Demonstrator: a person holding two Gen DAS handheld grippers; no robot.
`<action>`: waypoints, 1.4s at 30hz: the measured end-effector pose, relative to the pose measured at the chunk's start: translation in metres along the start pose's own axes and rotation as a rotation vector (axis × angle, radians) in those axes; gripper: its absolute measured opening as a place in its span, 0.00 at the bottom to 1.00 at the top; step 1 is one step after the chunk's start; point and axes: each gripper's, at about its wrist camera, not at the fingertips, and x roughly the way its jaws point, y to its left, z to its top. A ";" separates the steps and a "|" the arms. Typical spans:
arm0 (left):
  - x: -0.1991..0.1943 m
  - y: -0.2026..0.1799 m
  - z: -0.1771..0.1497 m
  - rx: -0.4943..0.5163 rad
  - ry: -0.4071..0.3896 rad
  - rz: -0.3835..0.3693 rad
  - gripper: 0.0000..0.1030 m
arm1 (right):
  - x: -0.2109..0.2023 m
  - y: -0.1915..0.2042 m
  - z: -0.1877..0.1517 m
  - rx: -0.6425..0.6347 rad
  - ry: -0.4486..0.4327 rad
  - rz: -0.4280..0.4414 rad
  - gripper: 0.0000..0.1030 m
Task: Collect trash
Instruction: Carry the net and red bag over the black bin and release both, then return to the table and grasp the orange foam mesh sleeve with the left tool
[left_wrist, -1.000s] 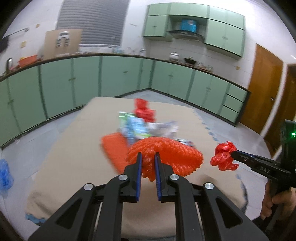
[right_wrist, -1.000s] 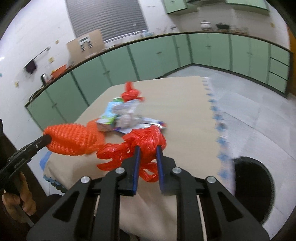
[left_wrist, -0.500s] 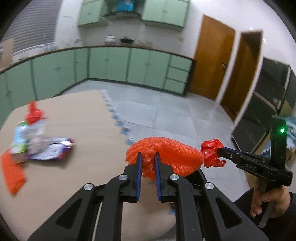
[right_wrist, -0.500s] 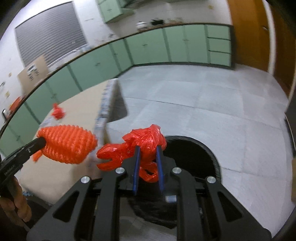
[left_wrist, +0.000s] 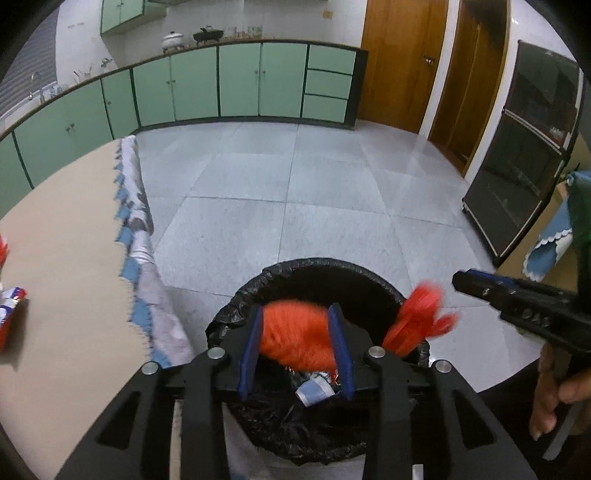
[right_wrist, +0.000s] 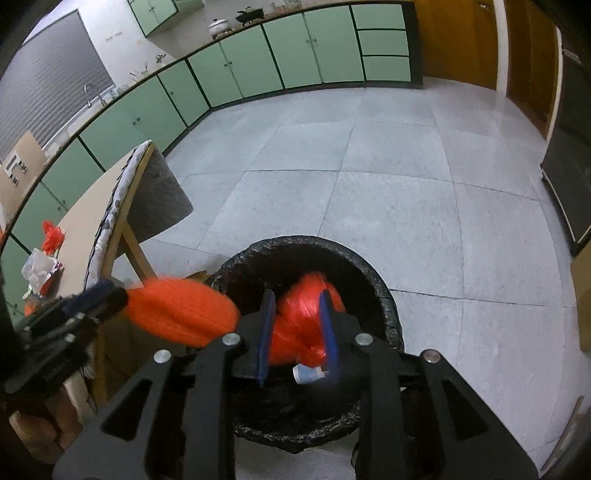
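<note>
Looking down over a grey tiled floor (left_wrist: 332, 177) ringed by pale green cabinets (left_wrist: 236, 81), I am holding both grippers above a round bin (right_wrist: 369, 284) lined with crinkled black plastic. My left gripper (left_wrist: 295, 347) has just been opening, its fingers parted, the blurred orange foam net (left_wrist: 295, 336) loose between them. My right gripper (right_wrist: 297, 332) has just been opening too, the glossy red plastic bag (right_wrist: 303, 321) slipping between its fingers. The beige worktop (left_wrist: 66, 236) is lying at the left, wrappers (right_wrist: 40, 266) near its far edge.
</note>
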 end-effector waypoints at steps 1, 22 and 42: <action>0.002 -0.001 0.000 0.001 0.003 0.001 0.35 | 0.000 -0.001 0.001 0.000 0.000 0.001 0.29; -0.124 0.089 -0.052 -0.192 -0.182 0.264 0.67 | -0.047 0.105 -0.004 -0.214 -0.099 0.116 0.37; -0.221 0.261 -0.149 -0.455 -0.245 0.590 0.73 | -0.033 0.347 -0.041 -0.528 -0.093 0.368 0.53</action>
